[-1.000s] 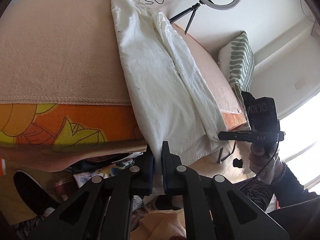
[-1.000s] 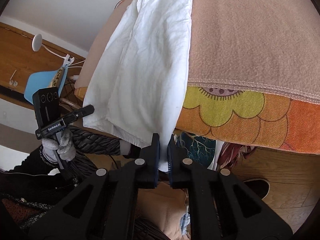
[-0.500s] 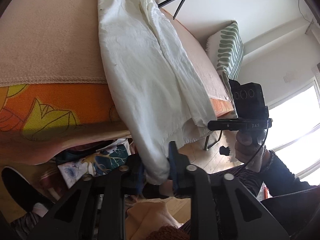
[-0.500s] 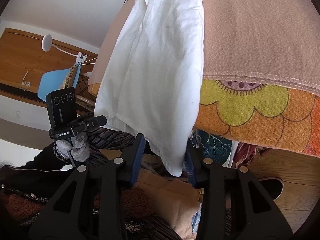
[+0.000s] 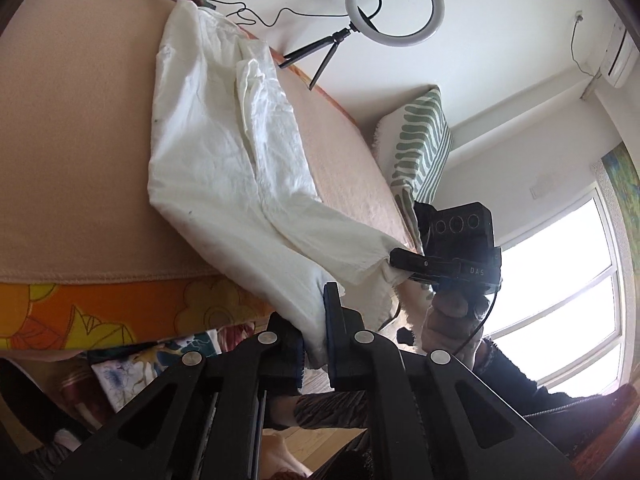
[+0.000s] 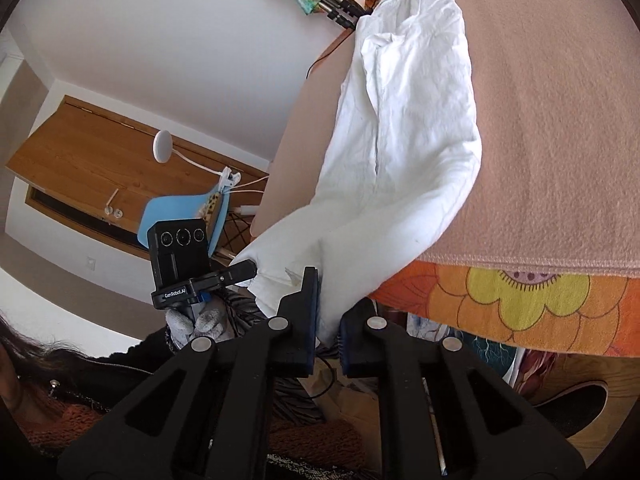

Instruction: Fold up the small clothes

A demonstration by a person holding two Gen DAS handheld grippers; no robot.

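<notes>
A long white cotton garment (image 5: 224,152), wrinkled and folded lengthwise, lies along a peach fleece blanket (image 5: 72,128) spread over the bed. Its near end comes off the blanket's stitched edge and is lifted clear of it, hanging in the air between two handheld tools.

The left gripper (image 5: 314,336) has the hem's left corner between its blue-padded fingers (image 5: 331,320); the pads press on the cloth from both sides, with only the bunched fabric keeping them apart. The right gripper (image 6: 326,320) has the other corner the same way: cloth runs down between its pads, which are pinched onto it. In the left wrist view the right gripper shows as a black box with three lenses, its finger tip touching the garment's far corner; in the right wrist view the left gripper appears likewise, held in a grey-gloved hand (image 6: 196,320).

Under the blanket a bedcover printed with orange and yellow flowers (image 6: 520,300) hangs over the bed's side. Below it, crowded under the bed, are patterned fabrics or bags; I cannot tell what is in them.

A white ring light on a small black tripod (image 5: 394,8) stands at the bed's far end, and a green-and-white striped cushion (image 5: 420,144) leans at the wall. A light blue chair (image 6: 180,216) sits beside a wooden cabinet (image 6: 100,168).
</notes>
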